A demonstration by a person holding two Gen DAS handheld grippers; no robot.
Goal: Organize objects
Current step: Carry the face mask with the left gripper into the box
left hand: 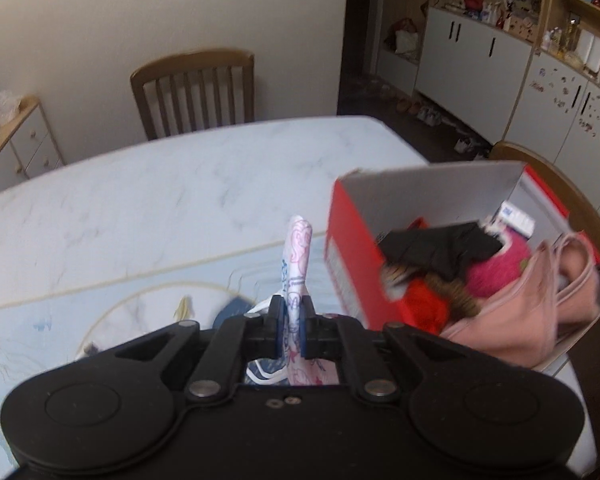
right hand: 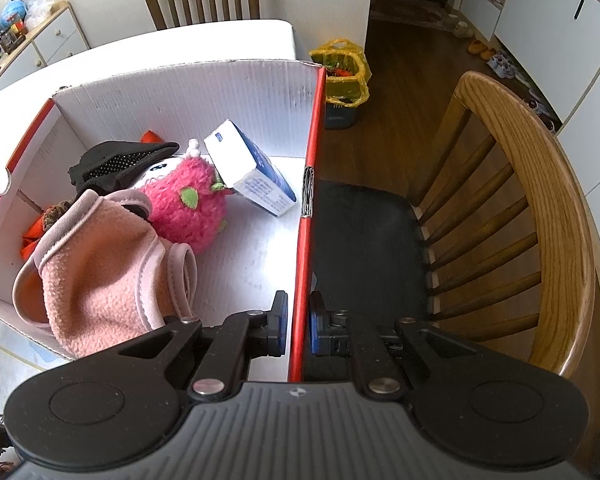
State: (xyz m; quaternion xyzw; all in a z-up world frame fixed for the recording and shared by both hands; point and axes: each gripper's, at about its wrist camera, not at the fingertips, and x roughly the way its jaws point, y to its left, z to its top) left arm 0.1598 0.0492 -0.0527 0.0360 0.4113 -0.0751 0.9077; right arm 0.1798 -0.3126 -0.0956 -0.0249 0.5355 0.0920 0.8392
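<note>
left gripper (left hand: pixel 291 326) | fingers pinch patterned pink cloth (left hand: pixel 298 248) | red box (left hand: pixel 352 264) at right, on table (left hand: pixel 140 192)

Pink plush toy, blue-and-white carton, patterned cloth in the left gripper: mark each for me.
pink plush toy (right hand: pixel 188 204), right wrist view, on its fuzzy body.
blue-and-white carton (right hand: pixel 252 168), right wrist view, on its upper face.
patterned cloth (left hand: pixel 297 256), left wrist view, on the strip standing above the fingers.
</note>
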